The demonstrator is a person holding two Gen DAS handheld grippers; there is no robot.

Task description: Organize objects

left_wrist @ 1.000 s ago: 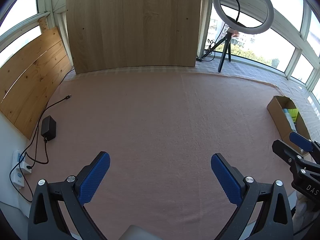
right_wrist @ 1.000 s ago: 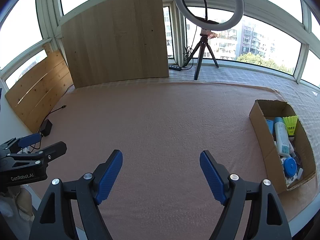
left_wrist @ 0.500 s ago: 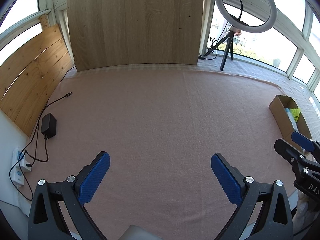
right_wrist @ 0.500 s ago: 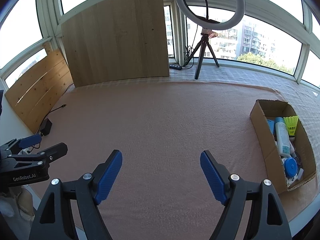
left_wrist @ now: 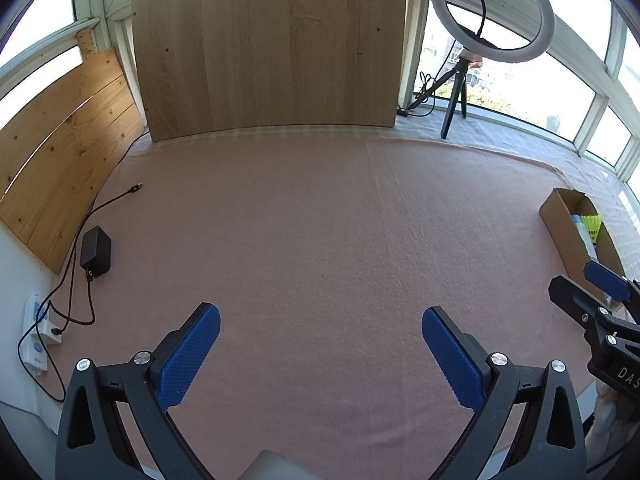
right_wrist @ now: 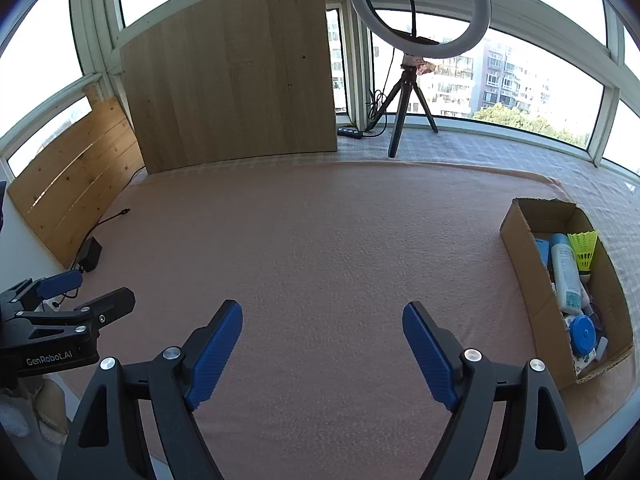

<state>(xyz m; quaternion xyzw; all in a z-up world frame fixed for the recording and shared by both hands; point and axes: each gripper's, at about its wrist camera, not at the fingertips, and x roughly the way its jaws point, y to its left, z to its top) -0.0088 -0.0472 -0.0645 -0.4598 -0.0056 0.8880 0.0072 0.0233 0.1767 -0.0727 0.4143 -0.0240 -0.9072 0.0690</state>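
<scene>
A brown cardboard box (right_wrist: 520,240) lies at the right edge of the pink cloth. It holds a white and blue bottle (right_wrist: 565,272), a yellow shuttlecock (right_wrist: 584,246), a round blue lid (right_wrist: 583,334) and other small items. In the left wrist view the same box (left_wrist: 560,220) shows at the far right. My left gripper (left_wrist: 320,322) stands open over bare cloth, nothing between its blue pads. My right gripper (right_wrist: 322,318) is open too, with nothing between its fingers, left of the box. Each gripper appears at the edge of the other's view.
Wooden boards (right_wrist: 232,72) lean at the back and left. A ring light on a tripod (right_wrist: 416,12) stands behind the cloth. A black power adapter (left_wrist: 95,252) with cables and a white power strip (left_wrist: 36,332) lie at the left edge. The pink cloth (left_wrist: 320,220) covers the table.
</scene>
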